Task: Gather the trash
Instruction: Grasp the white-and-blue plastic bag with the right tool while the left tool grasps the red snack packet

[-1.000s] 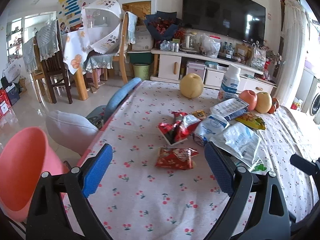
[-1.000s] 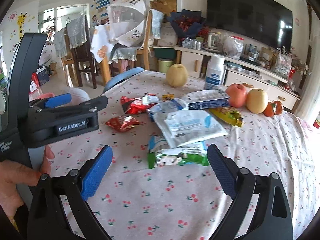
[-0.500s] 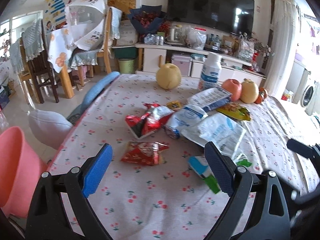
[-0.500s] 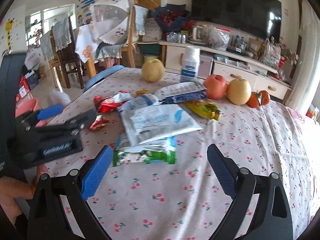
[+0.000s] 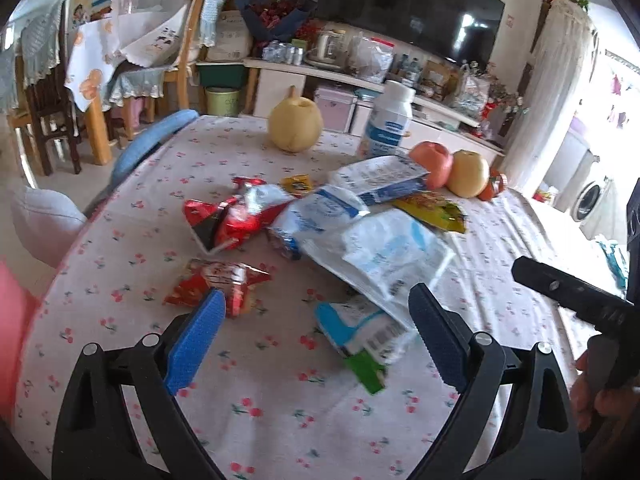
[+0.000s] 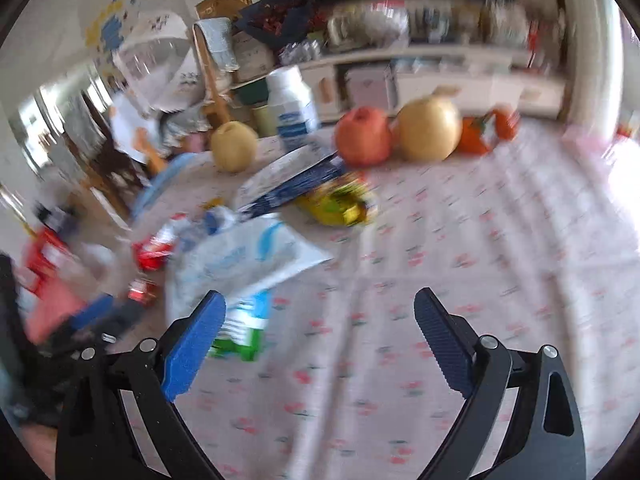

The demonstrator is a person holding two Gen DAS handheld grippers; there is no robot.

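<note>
Empty wrappers lie scattered on the cherry-print tablecloth (image 5: pixel 280 380). In the left wrist view a small red snack packet (image 5: pixel 216 280) lies just beyond my left gripper (image 5: pixel 316 336), which is open and holds nothing. A green and blue wrapper (image 5: pixel 360 340) sits between its fingers, under a large white plastic bag (image 5: pixel 384 256). Farther back lie a red crumpled bag (image 5: pixel 236 216) and a yellow wrapper (image 5: pixel 430 208). My right gripper (image 6: pixel 320 336) is open and empty over bare cloth, with the green wrapper (image 6: pixel 240 328) by its left finger. The right wrist view is blurred.
A pear (image 5: pixel 295 128), a white bottle (image 5: pixel 390 124), an apple (image 5: pixel 434 164) and another pear (image 5: pixel 468 172) stand at the back of the table. A pink bin (image 5: pixel 12 340) is off the table's left edge. A blue chair back (image 5: pixel 148 152) stands left. A hand (image 5: pixel 596 392) holds the right gripper.
Both grippers have moved forward over the table toward the wrappers. The right gripper has swung right and is still moving, so its view blurs. Both stay open.
</note>
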